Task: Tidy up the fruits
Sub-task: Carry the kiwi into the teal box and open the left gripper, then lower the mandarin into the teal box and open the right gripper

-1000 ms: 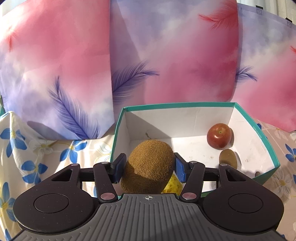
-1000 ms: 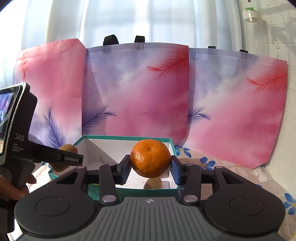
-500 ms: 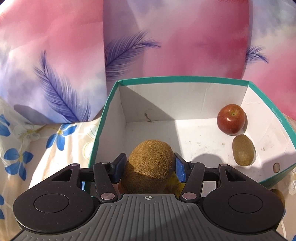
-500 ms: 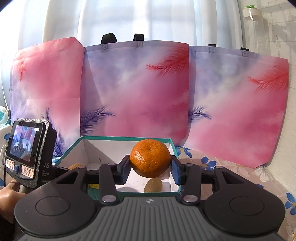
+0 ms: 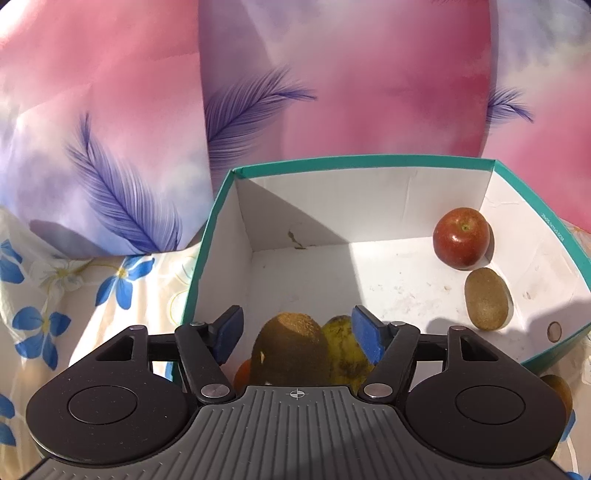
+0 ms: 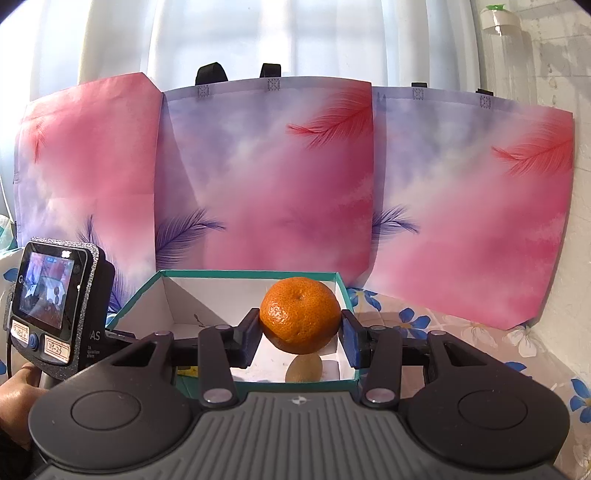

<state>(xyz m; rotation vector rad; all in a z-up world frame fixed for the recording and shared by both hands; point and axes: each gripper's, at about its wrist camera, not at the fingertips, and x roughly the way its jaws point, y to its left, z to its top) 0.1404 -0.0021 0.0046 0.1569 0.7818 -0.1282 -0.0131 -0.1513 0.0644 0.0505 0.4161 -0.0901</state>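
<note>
Only our left wrist view shows the box (image 5: 524,192) floor: apple (image 5: 461,236) at right, kiwi (image 5: 290,350) low centre between the opening, clear left tool (image 5: 297,338). Pear (image 5: 345,354) half hidden. Right tool (image 6: 300,334), near-level, clamps the orange (image 6: 300,314) mid-frame.

Pink and lilac feather-print tote bags (image 6: 266,192) standing along the back.
They rest on a cream cloth with blue flowers (image 5: 74,295); behind them hang white curtains (image 6: 258,33).
</note>
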